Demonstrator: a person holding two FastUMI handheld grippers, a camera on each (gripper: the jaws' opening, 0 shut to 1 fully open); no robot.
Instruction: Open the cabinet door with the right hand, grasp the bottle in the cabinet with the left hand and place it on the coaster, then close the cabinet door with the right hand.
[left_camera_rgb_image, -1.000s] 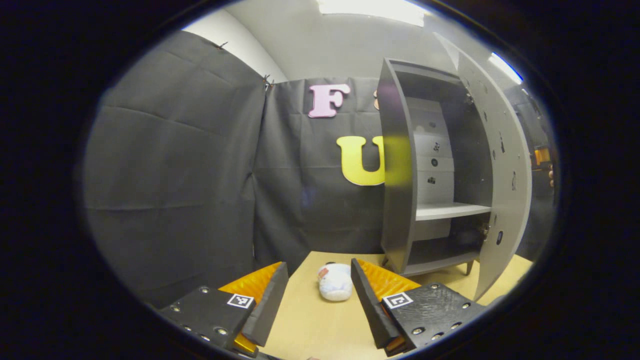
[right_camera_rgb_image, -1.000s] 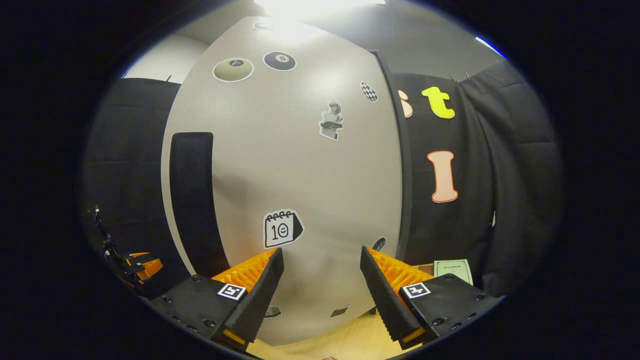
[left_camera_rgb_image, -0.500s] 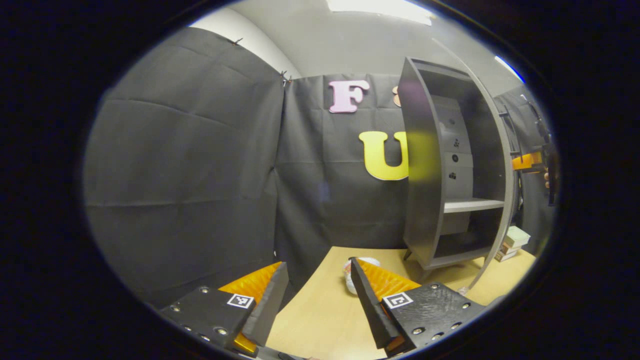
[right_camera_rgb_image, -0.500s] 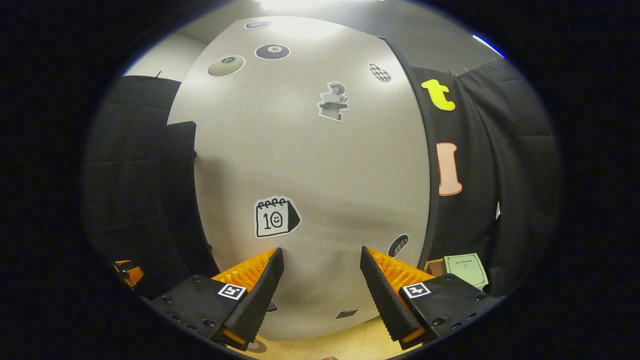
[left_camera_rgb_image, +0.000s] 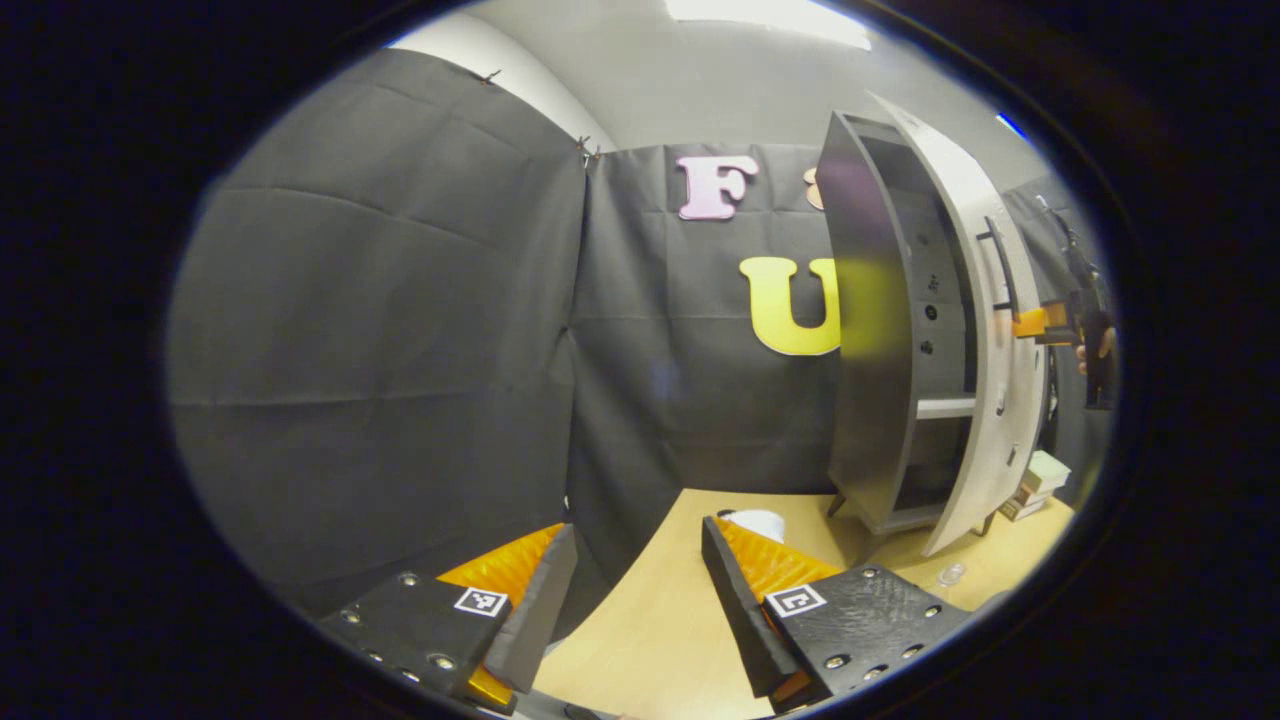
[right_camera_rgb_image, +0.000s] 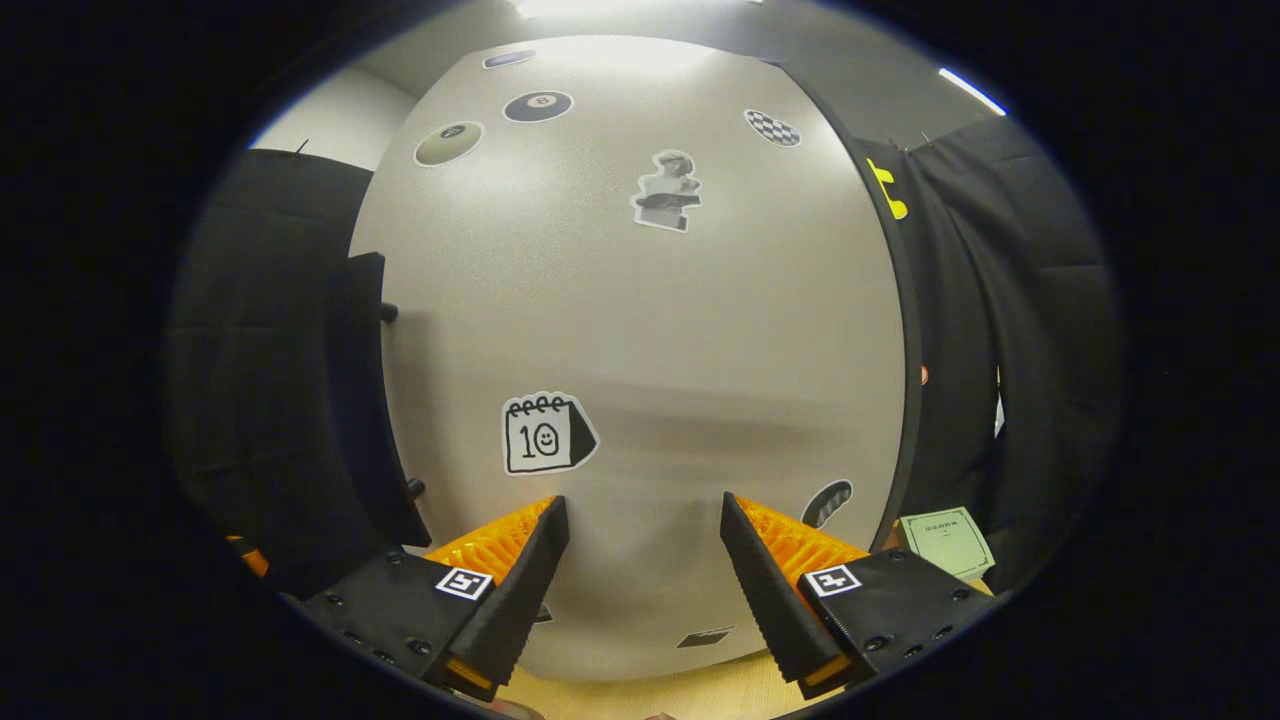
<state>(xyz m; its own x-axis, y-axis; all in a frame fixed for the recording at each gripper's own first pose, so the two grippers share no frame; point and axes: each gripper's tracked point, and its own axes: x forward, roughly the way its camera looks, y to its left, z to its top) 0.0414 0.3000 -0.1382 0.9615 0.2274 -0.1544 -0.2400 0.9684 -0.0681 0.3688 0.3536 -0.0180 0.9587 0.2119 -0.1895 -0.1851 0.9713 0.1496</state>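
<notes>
The task is looking close to its end: in the left gripper view the cabinet at the right of the frame is standing on the table with its door only narrowly ajar, so what is left, as I judge it, is pressing the door fully shut. The bottle seems to be the pale object peeking out just above the left gripper's right finger at lower centre, outside the cabinet; whether a coaster is lying under it cannot be told. The left gripper is hanging low over the table edge, fingers spread wide and holding nothing. In the right gripper view the right gripper is facing the door's sticker-covered front squarely from close by, fingers parted and empty, its tips seemingly pushing against or just short of the panel. At the far right of the left gripper view, a hand is holding that gripper beside the door handle.
</notes>
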